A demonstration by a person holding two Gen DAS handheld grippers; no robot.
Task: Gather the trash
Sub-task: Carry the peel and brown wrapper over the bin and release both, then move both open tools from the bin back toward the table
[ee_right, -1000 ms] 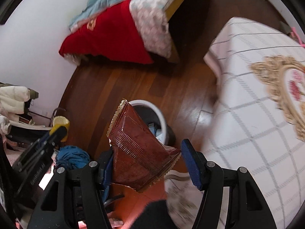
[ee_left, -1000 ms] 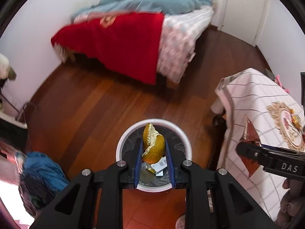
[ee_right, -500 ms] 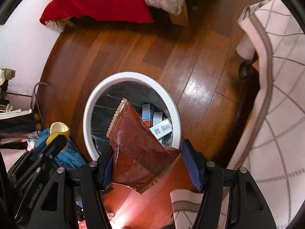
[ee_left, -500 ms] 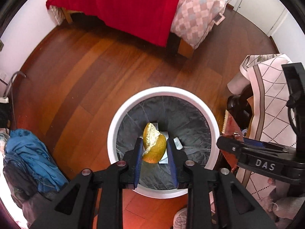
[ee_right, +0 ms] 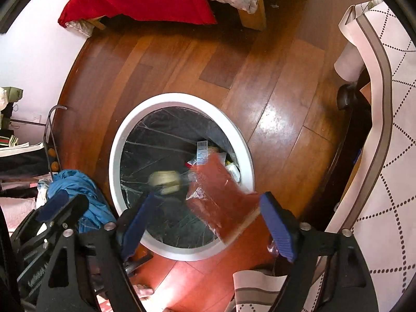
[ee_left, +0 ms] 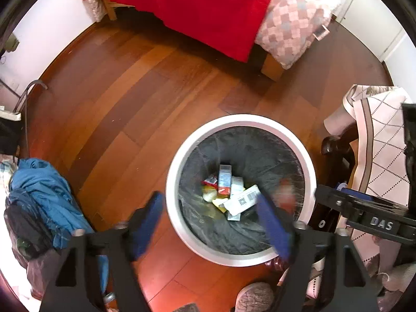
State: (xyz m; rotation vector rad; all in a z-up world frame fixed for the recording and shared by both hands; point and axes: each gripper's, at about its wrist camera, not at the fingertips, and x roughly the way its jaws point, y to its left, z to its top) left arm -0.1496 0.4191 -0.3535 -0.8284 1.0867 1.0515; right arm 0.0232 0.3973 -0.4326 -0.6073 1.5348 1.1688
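A white round bin (ee_left: 171,182) with a dark liner stands on the wood floor and holds several boxes and wrappers (ee_left: 234,195). My left gripper (ee_left: 210,223) is open and empty above its near rim. My right gripper (ee_right: 208,218) is open above the bin (ee_right: 114,161). A red-brown wrapper (ee_right: 221,195) is loose and blurred between its fingers, falling over the bin's right rim. A blurred yellow peel (ee_right: 165,179) is in the air inside the bin. The wrapper shows as a red blur in the left wrist view (ee_left: 286,195).
A bed with a red blanket (ee_left: 197,7) stands beyond the bin. A table with a checked cloth (ee_right: 384,130) is at the right. A pile of blue clothes (ee_left: 44,195) lies at the left. A grey slipper (ee_left: 254,296) lies by the bin.
Both grippers have opened over the bin. The yellow peel has left the left gripper and the red-brown wrapper has left the right gripper; both are dropping.
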